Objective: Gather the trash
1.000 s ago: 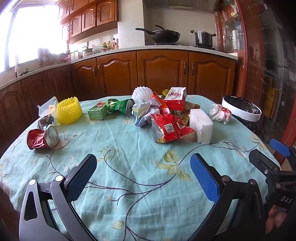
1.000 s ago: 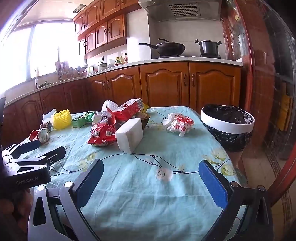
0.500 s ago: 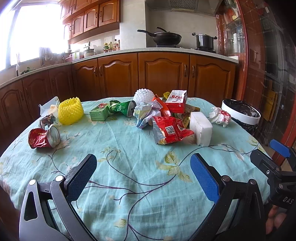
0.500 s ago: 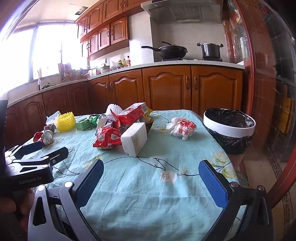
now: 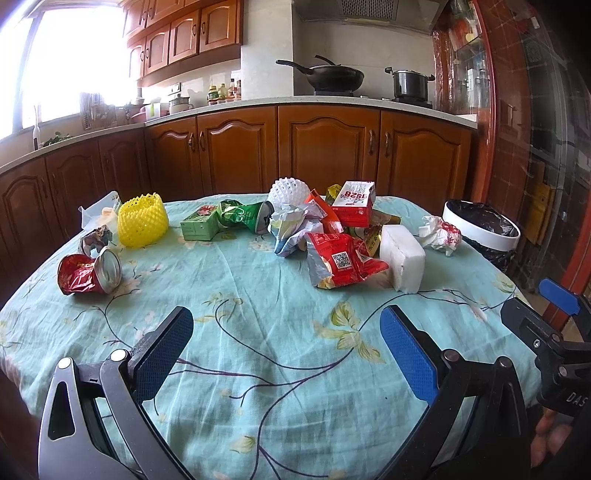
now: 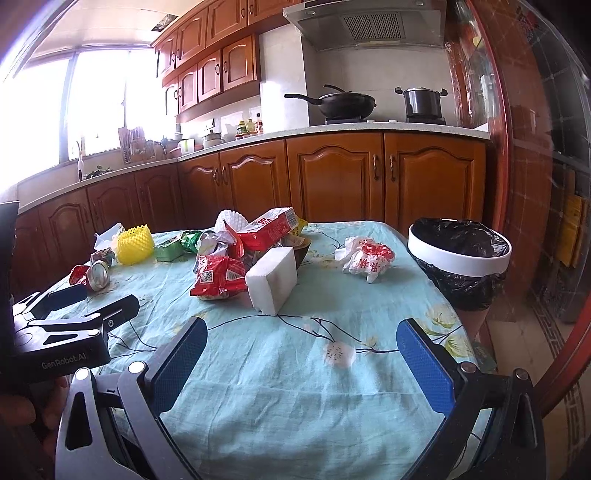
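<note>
Kitchen table [image 5: 258,295] | red carton [image 5: 354,204] "1928" | left gripper [image 6: 92,306] "GenRobot.AI"

Both tongs, left [image 5: 282,345] and right [image 6: 301,354], have black frames, silver rivets and blue textured pads [image 6: 424,369]; "GenRobot.AI" marks the left body.

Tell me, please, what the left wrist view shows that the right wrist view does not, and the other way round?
Only the left wrist view shows the QR code face of the red snack bag head-on and the green can's open end. Only the right wrist view shows the floor beside the bin and the whole range hood. Both show the foam block, the yellow net, the crushed red can, the wok, and each open gripper: left, right.
</note>
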{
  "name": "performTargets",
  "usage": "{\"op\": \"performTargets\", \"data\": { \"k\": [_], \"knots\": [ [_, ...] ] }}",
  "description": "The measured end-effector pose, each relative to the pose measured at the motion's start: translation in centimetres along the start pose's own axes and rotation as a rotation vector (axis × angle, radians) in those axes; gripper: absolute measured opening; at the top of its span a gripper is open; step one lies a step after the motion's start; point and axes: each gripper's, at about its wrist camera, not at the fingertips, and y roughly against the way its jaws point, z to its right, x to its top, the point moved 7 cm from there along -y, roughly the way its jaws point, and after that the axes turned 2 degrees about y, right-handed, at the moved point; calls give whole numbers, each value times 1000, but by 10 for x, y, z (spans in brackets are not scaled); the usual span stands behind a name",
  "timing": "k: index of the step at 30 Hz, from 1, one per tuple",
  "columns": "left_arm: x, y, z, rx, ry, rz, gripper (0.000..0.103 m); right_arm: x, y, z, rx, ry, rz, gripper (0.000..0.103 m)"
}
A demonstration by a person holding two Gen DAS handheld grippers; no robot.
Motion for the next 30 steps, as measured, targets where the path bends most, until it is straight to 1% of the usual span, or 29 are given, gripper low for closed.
{"op": "performTargets", "data": {
  "k": [30],
  "knots": [
    [-1, -2, -2, -1, 17, -1, 103, 1, 1, -4, 9, 3, 6, 103]
  ]
}}
